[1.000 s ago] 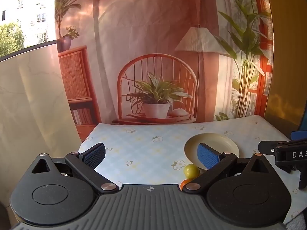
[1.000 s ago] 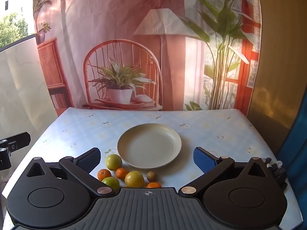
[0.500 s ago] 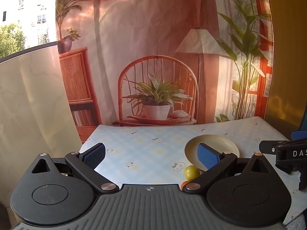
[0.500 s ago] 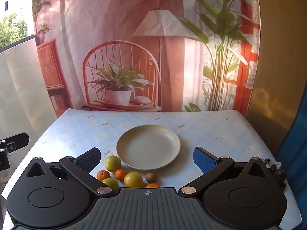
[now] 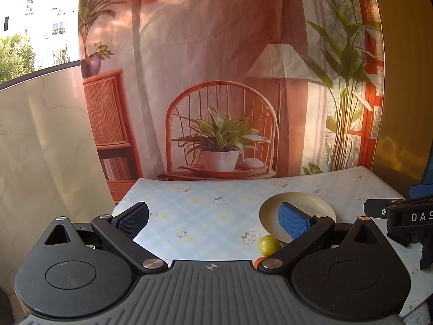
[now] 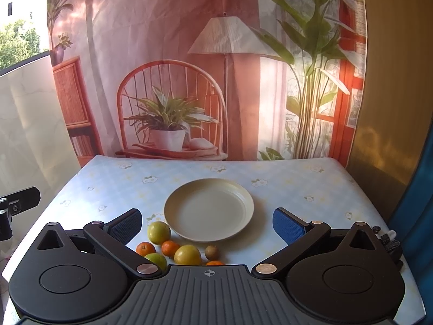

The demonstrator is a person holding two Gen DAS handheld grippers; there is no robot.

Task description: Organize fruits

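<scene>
Beside plate [image 6: 209, 209], fruits [image 6: 173, 249] unmoved.

Tablecloth [image 6: 284, 189]: pale blue check, small white flowers. Plate [image 6: 209, 209]: plain cream. Fruit in front of it: three yellow-green [image 6: 158, 232], three orange ones [image 6: 145, 248], one brown kiwi [image 6: 212, 252]. Right gripper [image 6: 207, 223]: black, blue pads; left gripper [image 5: 213, 218] the same. Backdrop [image 6: 162, 54]: printed pink-and-rust room with green plants.
</scene>
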